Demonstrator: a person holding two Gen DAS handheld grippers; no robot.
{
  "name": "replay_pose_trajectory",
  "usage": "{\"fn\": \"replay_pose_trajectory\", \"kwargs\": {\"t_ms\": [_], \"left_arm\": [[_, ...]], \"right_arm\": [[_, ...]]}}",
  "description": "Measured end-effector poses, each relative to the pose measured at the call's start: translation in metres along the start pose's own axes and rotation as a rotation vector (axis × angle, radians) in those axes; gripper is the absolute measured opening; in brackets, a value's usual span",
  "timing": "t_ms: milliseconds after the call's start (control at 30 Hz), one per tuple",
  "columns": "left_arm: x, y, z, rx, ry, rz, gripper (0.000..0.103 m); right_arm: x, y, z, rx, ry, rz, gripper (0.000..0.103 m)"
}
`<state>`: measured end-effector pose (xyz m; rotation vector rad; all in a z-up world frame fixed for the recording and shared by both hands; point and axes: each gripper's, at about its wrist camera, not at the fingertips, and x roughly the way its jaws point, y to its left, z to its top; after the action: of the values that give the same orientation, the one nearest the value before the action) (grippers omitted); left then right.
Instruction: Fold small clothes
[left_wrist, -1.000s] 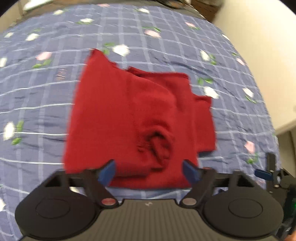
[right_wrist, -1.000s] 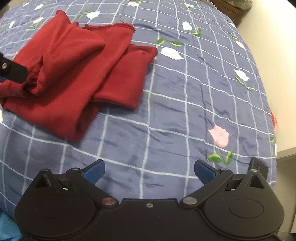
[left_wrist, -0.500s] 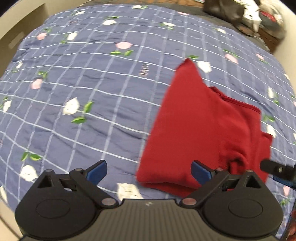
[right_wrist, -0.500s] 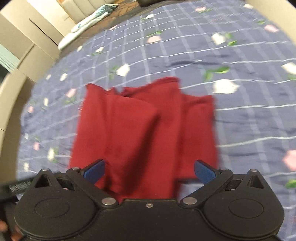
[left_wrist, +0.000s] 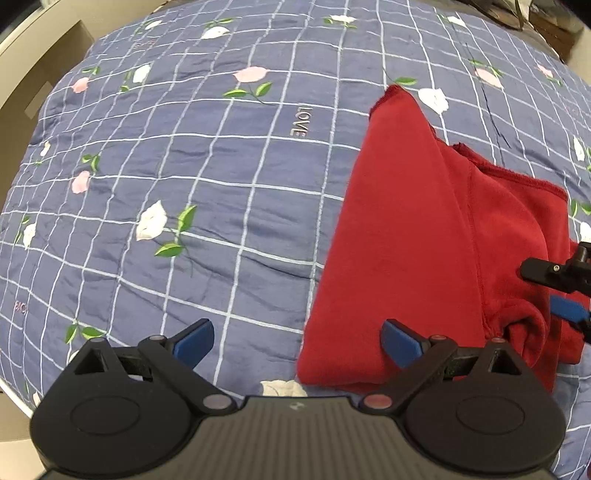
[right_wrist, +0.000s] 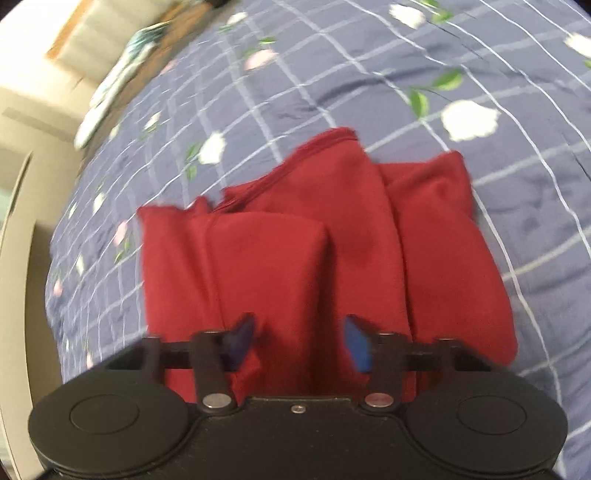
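A red garment (left_wrist: 424, 240), partly folded with layers lapping over each other, lies on the blue flowered bedspread (left_wrist: 221, 184). My left gripper (left_wrist: 297, 339) is open at the garment's near left corner, its right finger over the red cloth and its left finger over the bedspread. In the right wrist view, which is blurred, my right gripper (right_wrist: 300, 343) hangs over the near edge of the red garment (right_wrist: 306, 251), jaws about half way in with cloth showing between them. The right gripper (left_wrist: 554, 288) also shows at the right edge of the left wrist view.
The bedspread (right_wrist: 480, 74) spreads wide to the left of and beyond the garment. A beige bed frame (left_wrist: 37, 85) borders it on the left. A light cloth (right_wrist: 122, 66) lies past the bed's far left corner. Dark items (left_wrist: 546, 22) sit beyond the far right corner.
My left gripper swung left, from over the garment to its left corner. My right gripper moved from bare bedspread onto the garment's near edge, and its jaws have narrowed.
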<state>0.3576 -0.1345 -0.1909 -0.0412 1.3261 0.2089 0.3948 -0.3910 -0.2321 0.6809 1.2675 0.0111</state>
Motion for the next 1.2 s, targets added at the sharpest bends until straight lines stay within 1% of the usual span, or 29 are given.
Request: {"fn": "replay_pose_trajectory", "kwargs": {"t_ms": [33, 67, 100, 133, 233, 300, 400, 467, 567, 700, 767, 867, 900, 933, 1000, 1033, 1067, 1100, 1133, 1200], "left_arm": [[0.002, -0.002, 0.001, 0.007, 0.005, -0.001, 0.099], [0.003, -0.004, 0.002, 0.012, 0.007, -0.005, 0.099], [0.002, -0.005, 0.003, 0.015, 0.007, -0.009, 0.099], [0.001, -0.006, 0.004, 0.017, 0.006, -0.013, 0.099], [-0.010, -0.008, 0.007, 0.022, -0.022, -0.042, 0.099], [-0.020, -0.008, 0.008, 0.025, -0.048, -0.083, 0.099], [-0.033, -0.009, 0.010, 0.016, -0.072, -0.139, 0.099], [-0.037, -0.011, 0.010, 0.010, -0.081, -0.159, 0.099], [-0.033, -0.016, 0.012, 0.006, -0.071, -0.157, 0.099], [-0.018, -0.021, 0.009, 0.017, -0.017, -0.110, 0.098], [-0.010, -0.022, 0.006, 0.024, 0.008, -0.092, 0.098], [0.000, -0.021, 0.001, 0.032, 0.042, -0.073, 0.098], [0.001, -0.020, -0.001, 0.032, 0.046, -0.070, 0.098], [0.002, -0.019, -0.001, 0.033, 0.049, -0.067, 0.098], [0.004, -0.018, -0.002, 0.033, 0.054, -0.065, 0.098], [0.005, -0.017, -0.002, 0.033, 0.056, -0.067, 0.098], [0.005, -0.017, -0.001, 0.031, 0.059, -0.070, 0.098], [0.005, -0.016, -0.001, 0.030, 0.062, -0.071, 0.098], [0.006, -0.016, 0.000, 0.030, 0.064, -0.072, 0.098], [0.006, -0.017, 0.001, 0.035, 0.067, -0.071, 0.098]], "right_arm": [[0.000, 0.003, 0.000, 0.005, 0.001, 0.005, 0.024], [0.000, 0.007, 0.000, -0.007, -0.003, 0.006, 0.018], [-0.001, 0.012, 0.000, -0.031, -0.012, 0.004, 0.009], [-0.005, 0.018, 0.000, -0.066, -0.024, -0.001, 0.007], [-0.023, 0.028, 0.001, -0.173, -0.073, 0.017, 0.006], [-0.042, 0.028, 0.002, -0.221, -0.110, 0.037, 0.006], [-0.069, 0.020, 0.001, -0.265, -0.162, 0.034, 0.006], [-0.085, 0.009, 0.000, -0.263, -0.185, 0.023, 0.006], [-0.096, -0.011, -0.002, -0.244, -0.187, -0.017, 0.006], [-0.091, -0.036, -0.008, -0.204, -0.154, -0.061, 0.006], [-0.086, -0.042, -0.011, -0.189, -0.138, -0.074, 0.007], [-0.077, -0.045, -0.016, -0.186, -0.110, -0.092, 0.009], [-0.075, -0.046, -0.017, -0.187, -0.102, -0.099, 0.012], [-0.074, -0.046, -0.019, -0.184, -0.094, -0.109, 0.019], [-0.073, -0.050, -0.021, -0.158, -0.080, -0.115, 0.025], [-0.074, -0.052, -0.023, -0.139, -0.074, -0.102, 0.033], [-0.074, -0.055, -0.026, -0.122, -0.065, -0.082, 0.039], [-0.075, -0.056, -0.027, -0.113, -0.057, -0.071, 0.048], [-0.075, -0.057, -0.029, -0.108, -0.051, -0.062, 0.053], [-0.073, -0.058, -0.034, -0.093, -0.033, -0.040, 0.053]]}}
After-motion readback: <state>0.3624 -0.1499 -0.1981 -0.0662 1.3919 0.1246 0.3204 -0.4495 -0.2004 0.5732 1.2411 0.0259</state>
